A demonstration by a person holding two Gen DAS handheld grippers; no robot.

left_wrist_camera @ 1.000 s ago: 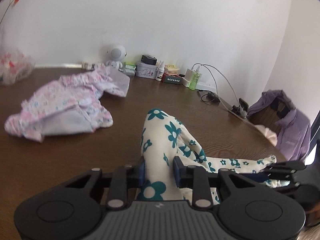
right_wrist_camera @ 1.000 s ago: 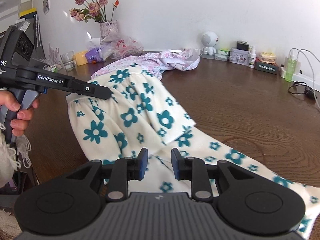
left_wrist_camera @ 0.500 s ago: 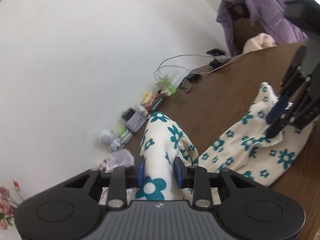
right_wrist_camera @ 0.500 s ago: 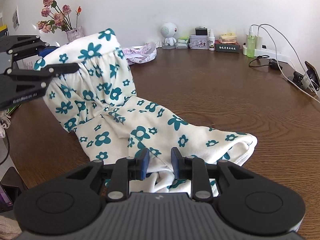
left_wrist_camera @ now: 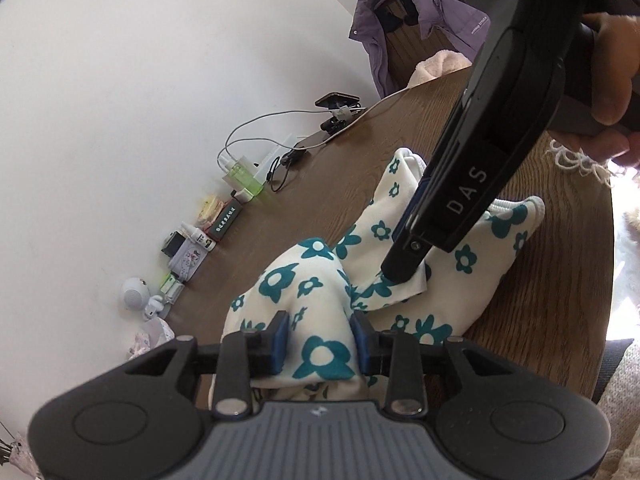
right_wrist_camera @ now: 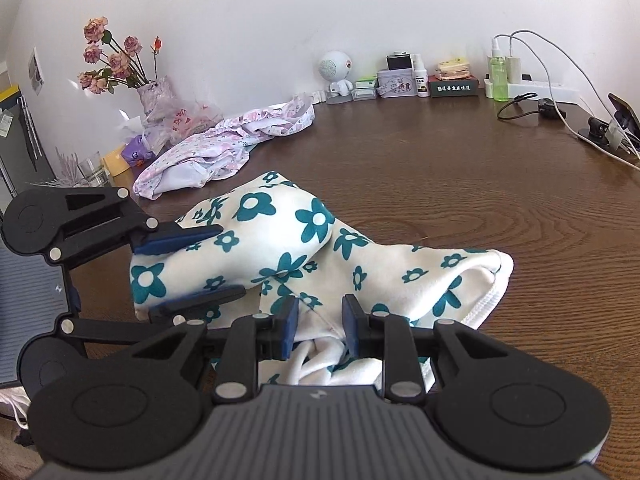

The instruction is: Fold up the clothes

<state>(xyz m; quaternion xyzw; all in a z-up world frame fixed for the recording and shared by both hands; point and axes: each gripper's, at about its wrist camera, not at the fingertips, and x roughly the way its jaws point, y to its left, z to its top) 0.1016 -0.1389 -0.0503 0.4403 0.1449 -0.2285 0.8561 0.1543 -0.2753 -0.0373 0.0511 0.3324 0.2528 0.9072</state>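
Observation:
A white garment with teal flowers [right_wrist_camera: 320,248] lies bunched and folded over on the brown table [right_wrist_camera: 460,184]. My left gripper [left_wrist_camera: 319,342] is shut on one end of it, cloth filling the gap between the blue pads; it also shows in the right wrist view [right_wrist_camera: 190,262]. My right gripper [right_wrist_camera: 319,330] is shut on a fold of the same garment at the near edge; it shows in the left wrist view [left_wrist_camera: 404,256] pressing down on the cloth [left_wrist_camera: 460,256].
A pink floral garment [right_wrist_camera: 216,148] lies crumpled at the back left. A vase of dried roses [right_wrist_camera: 156,96], a glass [right_wrist_camera: 94,168], a white toy robot [right_wrist_camera: 336,72], boxes, a green bottle [right_wrist_camera: 499,76] and charger cables [right_wrist_camera: 560,80] line the wall. A purple jacket [left_wrist_camera: 416,16] hangs on a chair.
My left gripper has brought its end of the flowered garment down and over toward my right gripper, folding the cloth onto itself. The raised cloth now lies low on the table.

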